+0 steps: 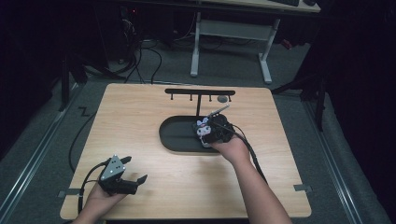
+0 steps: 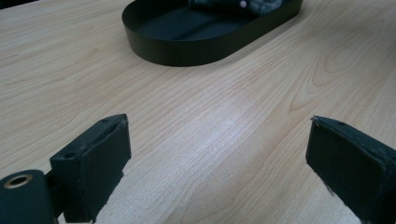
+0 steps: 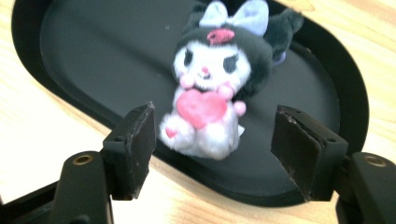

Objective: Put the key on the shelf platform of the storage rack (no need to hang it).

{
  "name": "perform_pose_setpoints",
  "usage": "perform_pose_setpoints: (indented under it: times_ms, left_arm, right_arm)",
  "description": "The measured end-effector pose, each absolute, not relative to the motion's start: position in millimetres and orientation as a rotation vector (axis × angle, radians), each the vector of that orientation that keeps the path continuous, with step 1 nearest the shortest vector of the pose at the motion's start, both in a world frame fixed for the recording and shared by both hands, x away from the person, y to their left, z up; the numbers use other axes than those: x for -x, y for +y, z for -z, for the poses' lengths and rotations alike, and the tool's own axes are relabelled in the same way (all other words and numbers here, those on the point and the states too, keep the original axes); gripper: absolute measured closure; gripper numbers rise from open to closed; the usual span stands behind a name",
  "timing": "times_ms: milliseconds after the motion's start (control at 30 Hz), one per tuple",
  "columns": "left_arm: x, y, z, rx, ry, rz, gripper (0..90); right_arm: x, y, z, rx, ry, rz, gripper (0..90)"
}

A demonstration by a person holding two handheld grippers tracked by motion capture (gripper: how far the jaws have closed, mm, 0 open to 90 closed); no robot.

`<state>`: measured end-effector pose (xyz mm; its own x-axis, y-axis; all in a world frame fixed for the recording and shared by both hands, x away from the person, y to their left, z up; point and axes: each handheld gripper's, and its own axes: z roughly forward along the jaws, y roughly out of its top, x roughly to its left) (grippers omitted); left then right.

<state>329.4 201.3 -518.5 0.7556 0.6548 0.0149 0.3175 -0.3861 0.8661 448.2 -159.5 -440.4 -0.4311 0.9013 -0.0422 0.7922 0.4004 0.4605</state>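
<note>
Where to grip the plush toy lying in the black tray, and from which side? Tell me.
Grip the plush toy across its soft white body, at the pink heart, below the wide head. Come from above with the right gripper, one jaw on each flank. It lies face up in the tray, so its sides are free, and the low rim likely blocks a level approach. The bow and ears look too floppy to hold.

Looks like a lab or recording room, not a home. My table (image 1: 140, 140) is a light wood top standing alone on grey carpet (image 1: 224, 70), dark all around. Cables (image 1: 140, 56) trail over the floor at upper left of the high view. A white-legged desk (image 1: 233, 32) stands at top centre. Metal rails (image 1: 28, 158) run along the floor at both sides. Tape marks (image 1: 302, 188) sit on the table's near corners.
</note>
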Motion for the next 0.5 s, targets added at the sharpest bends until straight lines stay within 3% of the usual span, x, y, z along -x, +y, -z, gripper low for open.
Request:
perform_pose_setpoints:
  times_ms: [500]
  left_arm:
    - [-330.0, 198.6, 520.1, -2.007, 0.725, -0.431, 7.4]
  right_arm:
    - [-421.8, -190.1, 454.0, -1.454, 2.289, -0.682, 28.8]
